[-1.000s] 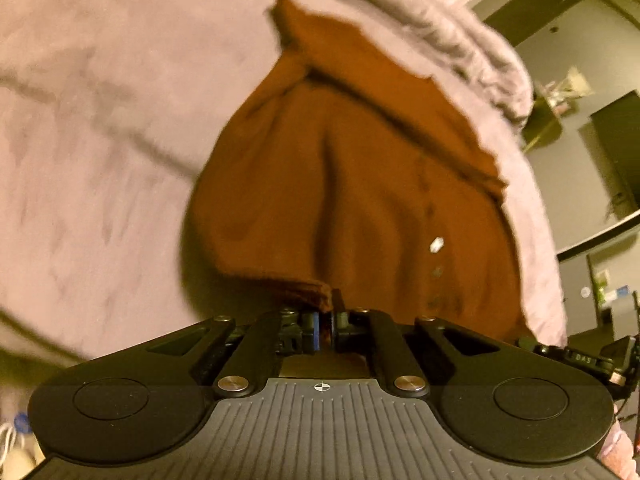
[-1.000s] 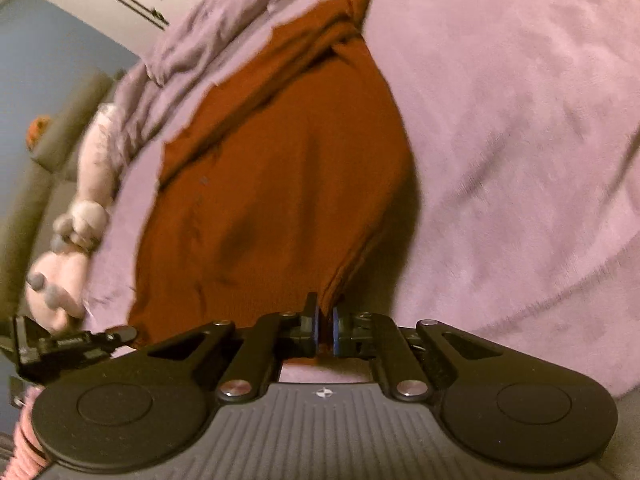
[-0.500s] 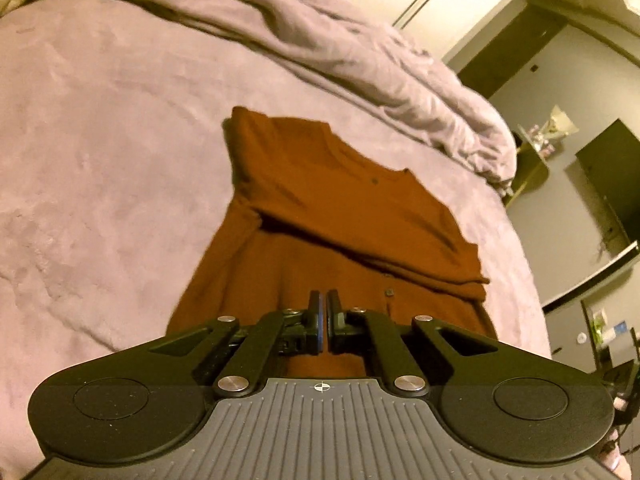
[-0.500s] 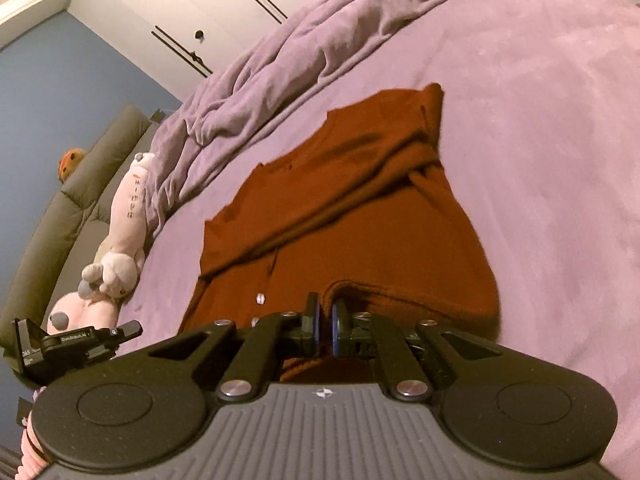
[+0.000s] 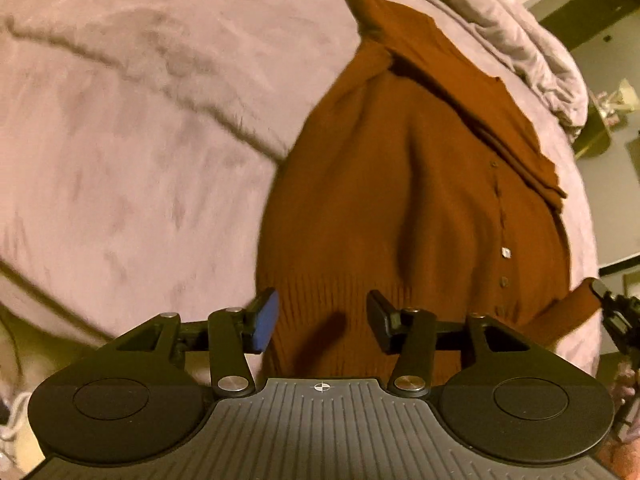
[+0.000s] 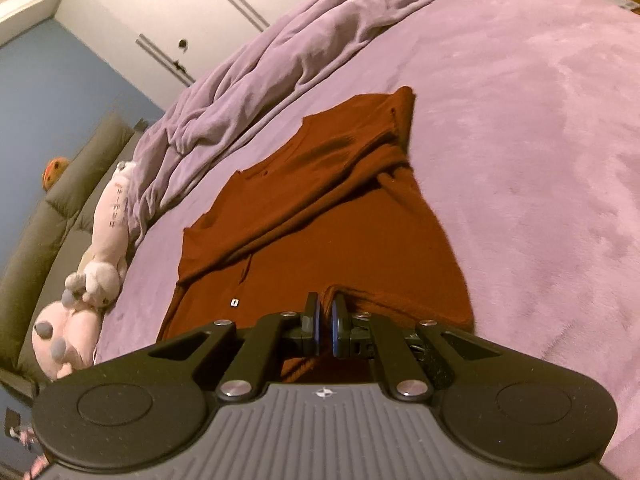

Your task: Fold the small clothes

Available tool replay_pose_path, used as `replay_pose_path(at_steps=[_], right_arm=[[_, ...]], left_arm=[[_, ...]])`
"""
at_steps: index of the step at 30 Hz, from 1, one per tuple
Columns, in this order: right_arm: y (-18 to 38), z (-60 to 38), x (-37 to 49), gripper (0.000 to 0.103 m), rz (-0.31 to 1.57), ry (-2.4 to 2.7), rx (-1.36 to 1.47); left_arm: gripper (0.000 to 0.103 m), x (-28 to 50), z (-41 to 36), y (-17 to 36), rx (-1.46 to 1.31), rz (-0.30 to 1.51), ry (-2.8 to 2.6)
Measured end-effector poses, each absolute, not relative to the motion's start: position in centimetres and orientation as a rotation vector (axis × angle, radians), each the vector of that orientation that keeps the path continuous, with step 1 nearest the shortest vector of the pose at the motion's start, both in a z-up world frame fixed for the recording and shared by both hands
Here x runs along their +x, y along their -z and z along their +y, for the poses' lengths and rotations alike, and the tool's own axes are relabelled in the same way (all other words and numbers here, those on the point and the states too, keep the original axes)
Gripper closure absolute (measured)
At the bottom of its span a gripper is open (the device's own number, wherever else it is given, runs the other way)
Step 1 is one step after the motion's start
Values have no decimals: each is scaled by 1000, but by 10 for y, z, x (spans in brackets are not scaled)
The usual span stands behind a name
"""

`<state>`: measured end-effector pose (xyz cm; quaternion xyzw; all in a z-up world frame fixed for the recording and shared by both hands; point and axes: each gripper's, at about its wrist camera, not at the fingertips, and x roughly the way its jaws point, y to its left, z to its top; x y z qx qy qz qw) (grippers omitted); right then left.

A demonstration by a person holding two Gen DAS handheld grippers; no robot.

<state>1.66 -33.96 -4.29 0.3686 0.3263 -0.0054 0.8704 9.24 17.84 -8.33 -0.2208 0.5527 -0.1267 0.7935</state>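
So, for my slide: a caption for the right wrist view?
Right gripper pinching the hem of a rust-brown cardigan on a lilac blanket.

- Warm, dim indoor light tints both views yellow-orange; the bed cover (image 5: 140, 140) looks pinkish in the left view and more purple in the right.
- Motion blur smears the left view, worst to the left of the left tongs (image 5: 322, 320).
- A dark shadow falls on the brown cardigan (image 5: 400, 220) between those tongs' fingers.
- The right view is sharper, with softness just ahead of the right tongs (image 6: 325, 322).
- Fisheye curvature bends the bed and walls; corners go black.
- The white wall (image 6: 168, 4) beyond is the brightest area.
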Motion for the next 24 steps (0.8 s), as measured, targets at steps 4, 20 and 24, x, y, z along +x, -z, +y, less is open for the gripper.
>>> replay_pose_path(at_steps=[4, 20, 24], right_arm=[[37, -333, 13, 98, 677, 6, 741], [36, -330, 13, 98, 684, -1, 716], [32, -331, 17, 98, 670, -3, 700]], left_arm=[[48, 79, 187, 78, -461, 1171, 261], [95, 81, 184, 102, -615, 1243, 320], [95, 89, 174, 64, -594, 1113, 381]])
